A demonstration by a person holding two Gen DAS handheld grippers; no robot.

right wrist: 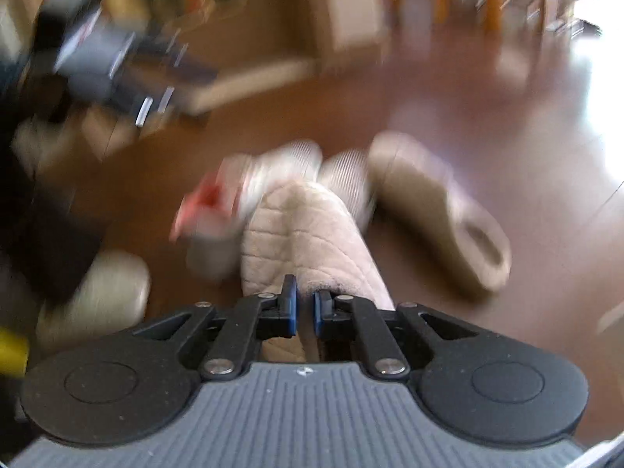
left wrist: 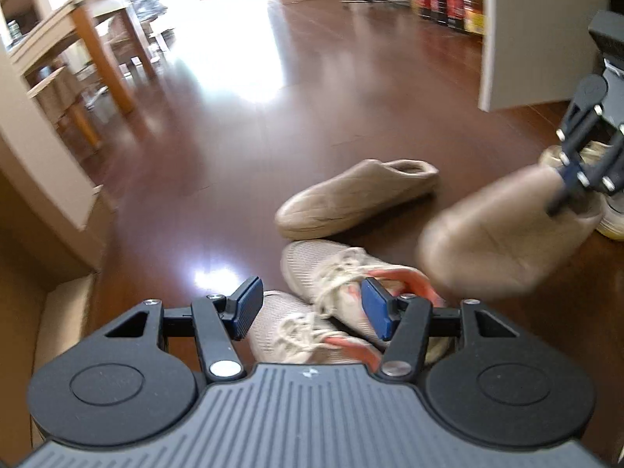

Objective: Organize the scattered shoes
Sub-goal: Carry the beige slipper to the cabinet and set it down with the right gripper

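My left gripper [left wrist: 312, 308] is open and empty, low over two beige mesh sneakers [left wrist: 335, 273] with orange lining that lie side by side on the floor. Beyond them lies a tan slipper [left wrist: 358, 195]. My right gripper [right wrist: 305, 308] is shut on the heel edge of the matching tan slipper [right wrist: 304, 234] and holds it above the floor; in the left wrist view that gripper [left wrist: 565, 195] and held slipper [left wrist: 503, 241] show at the right. In the blurred right wrist view the sneakers [right wrist: 273, 179] and other slipper [right wrist: 436, 202] lie ahead.
A dark wooden floor [left wrist: 234, 156] stretches ahead. A wooden table [left wrist: 97, 39] and stools stand at the left, a cardboard box [left wrist: 58, 214] at the near left. Another pale shoe [left wrist: 612, 218] lies behind the right gripper. A white panel [left wrist: 518, 39] and bottles [left wrist: 448, 0] are far right.
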